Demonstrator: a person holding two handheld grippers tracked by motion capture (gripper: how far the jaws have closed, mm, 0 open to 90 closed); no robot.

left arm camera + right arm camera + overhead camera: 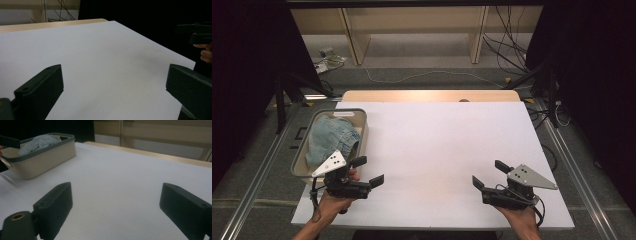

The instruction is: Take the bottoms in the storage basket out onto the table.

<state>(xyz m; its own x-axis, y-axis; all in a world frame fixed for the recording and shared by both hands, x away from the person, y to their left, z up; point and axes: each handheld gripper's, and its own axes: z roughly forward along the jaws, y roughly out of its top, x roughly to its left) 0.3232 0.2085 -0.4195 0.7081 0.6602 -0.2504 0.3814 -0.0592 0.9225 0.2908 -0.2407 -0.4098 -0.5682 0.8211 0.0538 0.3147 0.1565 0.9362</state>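
Note:
A beige basket (pixel 302 165) with a grey rim stands at the table's left edge, and folded light-blue denim (pixel 329 137) lies in it. The basket (pixel 47 150) and the denim (pixel 37 141) also appear at the upper left of the right gripper view. My left gripper (pixel 368 171) hovers open just in front of the basket, low over the white tabletop (pixel 432 145), with nothing between its jaws. My right gripper (pixel 489 175) is open at the near right and faces toward the left, also holding nothing. Between the left gripper's (pixel 112 87) wide-apart jaws lies bare white surface.
The white sheet covers a wooden table whose far edge (pixel 427 95) shows beyond it. Black curtains flank both sides. Cables (pixel 512 45) and wooden shelving legs stand on the floor behind. The other hand and its gripper (pixel 197 35) sit at the right edge of the left gripper view.

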